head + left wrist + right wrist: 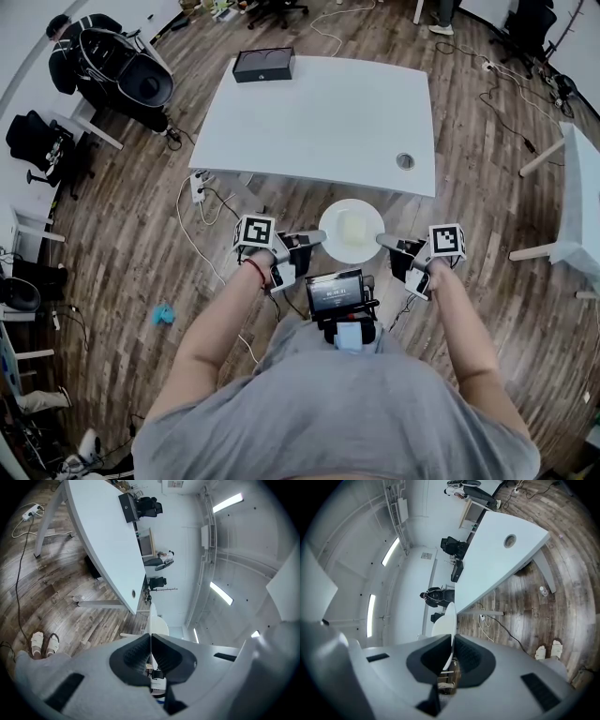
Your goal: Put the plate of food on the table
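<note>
A round white plate [352, 230] with a pale yellow piece of food [351, 228] on it is held in the air in front of the person, short of the white table [319, 122]. My left gripper [319, 237] is shut on the plate's left rim. My right gripper [382, 241] is shut on its right rim. In the left gripper view the plate [157, 623] shows edge-on between the jaws of the gripper [151, 654]. The right gripper view shows the plate [445, 623] the same way, in the gripper [453, 654].
A black box [263, 65] sits at the table's far left end. A round cable hole [405, 161] is near the table's front right corner. A power strip and cables [198, 187] lie on the wood floor. Another white table [583, 202] stands at right.
</note>
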`<state>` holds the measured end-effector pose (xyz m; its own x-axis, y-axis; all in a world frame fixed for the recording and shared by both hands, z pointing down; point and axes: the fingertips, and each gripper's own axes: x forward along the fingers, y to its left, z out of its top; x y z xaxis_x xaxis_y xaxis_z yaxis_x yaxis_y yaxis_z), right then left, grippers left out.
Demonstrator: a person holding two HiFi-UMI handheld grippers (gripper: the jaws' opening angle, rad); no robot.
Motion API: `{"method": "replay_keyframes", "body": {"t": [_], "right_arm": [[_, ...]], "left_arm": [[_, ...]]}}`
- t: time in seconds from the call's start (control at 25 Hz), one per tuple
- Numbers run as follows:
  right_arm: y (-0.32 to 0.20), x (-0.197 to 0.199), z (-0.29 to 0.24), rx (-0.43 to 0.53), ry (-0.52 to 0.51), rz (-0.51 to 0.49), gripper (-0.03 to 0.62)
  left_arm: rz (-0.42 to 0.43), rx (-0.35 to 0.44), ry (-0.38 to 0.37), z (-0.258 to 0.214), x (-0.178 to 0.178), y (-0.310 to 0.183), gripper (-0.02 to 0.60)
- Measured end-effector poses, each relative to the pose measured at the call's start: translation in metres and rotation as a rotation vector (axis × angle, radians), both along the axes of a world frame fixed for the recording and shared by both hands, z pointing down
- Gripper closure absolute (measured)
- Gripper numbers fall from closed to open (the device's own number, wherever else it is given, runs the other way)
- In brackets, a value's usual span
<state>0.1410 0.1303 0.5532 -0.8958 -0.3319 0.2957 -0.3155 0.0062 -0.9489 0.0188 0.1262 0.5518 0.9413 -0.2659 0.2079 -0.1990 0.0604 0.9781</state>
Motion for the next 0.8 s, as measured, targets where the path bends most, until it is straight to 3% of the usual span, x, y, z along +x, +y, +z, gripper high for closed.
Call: {"method": "replay_keyframes", "body": {"t": [0.8], "right_arm": [[-0.003,0.0001,0.0,0.022,0.015,-0.022,0.551]], "left_arm": [[-0.025,0.013,0.024,0.0011,0.0001,-0.0008,0.555]]}}
